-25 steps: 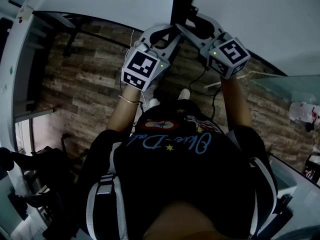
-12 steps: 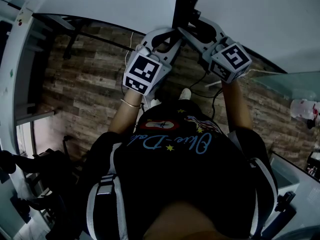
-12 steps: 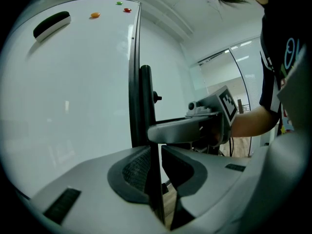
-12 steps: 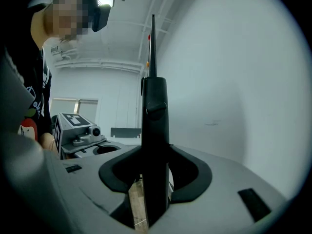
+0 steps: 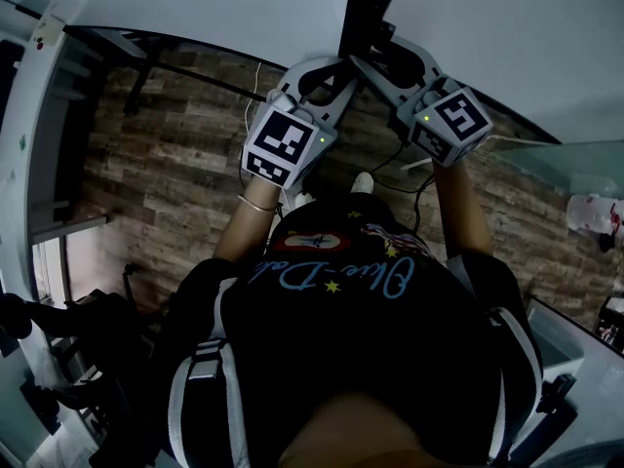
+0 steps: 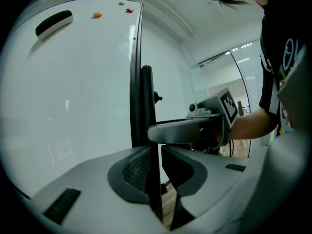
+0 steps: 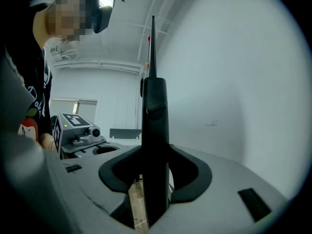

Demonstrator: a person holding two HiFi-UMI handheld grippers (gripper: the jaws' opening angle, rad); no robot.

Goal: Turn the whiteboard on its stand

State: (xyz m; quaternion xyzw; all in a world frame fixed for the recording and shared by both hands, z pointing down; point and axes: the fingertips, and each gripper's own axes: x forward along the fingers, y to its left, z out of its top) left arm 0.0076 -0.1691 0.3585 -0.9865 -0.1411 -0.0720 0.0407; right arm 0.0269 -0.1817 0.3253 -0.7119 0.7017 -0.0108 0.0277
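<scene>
White-faced whiteboard (image 6: 73, 82) stands edge-on dead ahead of the person, long edge upright. Its near edge sits pinched in the narrow left tool (image 6: 156, 177); the right tool (image 7: 155, 182) clamps the black post (image 7: 156, 121), both equally near.

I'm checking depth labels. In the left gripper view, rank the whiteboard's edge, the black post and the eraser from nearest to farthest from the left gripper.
1. whiteboard's edge: clamped between the left gripper's jaws.
2. black post: just behind the jaws, slightly right.
3. eraser: far up the board, upper left.

Dim, underexposed head view; bright, fisheye-warped gripper views with dark vignetted corners.
</scene>
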